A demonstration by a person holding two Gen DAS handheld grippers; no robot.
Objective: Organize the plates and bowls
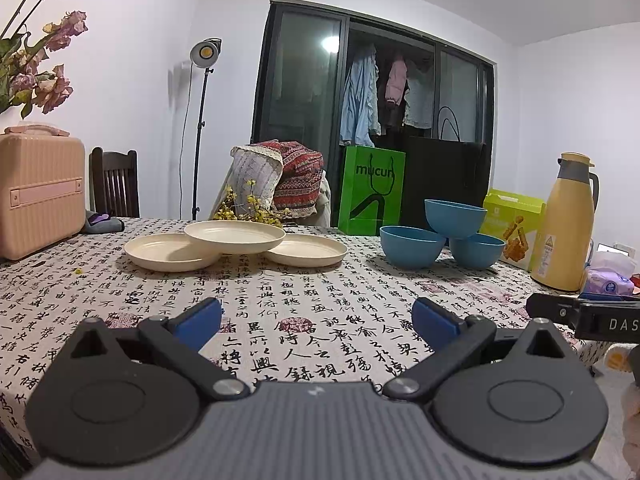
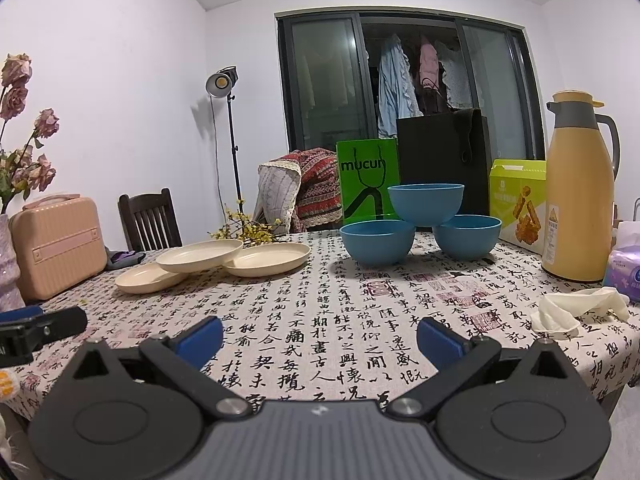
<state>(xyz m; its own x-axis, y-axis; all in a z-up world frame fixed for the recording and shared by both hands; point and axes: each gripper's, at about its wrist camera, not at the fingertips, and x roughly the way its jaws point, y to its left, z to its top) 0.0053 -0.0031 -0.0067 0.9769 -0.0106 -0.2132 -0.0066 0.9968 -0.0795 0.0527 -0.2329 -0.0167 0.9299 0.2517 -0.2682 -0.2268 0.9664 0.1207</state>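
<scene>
Top blue bowl (image 2: 425,203) empty, perched on two bowls; both hand-held grippers released.

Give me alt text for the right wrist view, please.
The open right gripper hovers over a calligraphy-print tablecloth, empty. Beyond it, three cream plates overlap at left; three blue bowls form a pyramid, one resting on two, beside a yellow thermos.
</scene>
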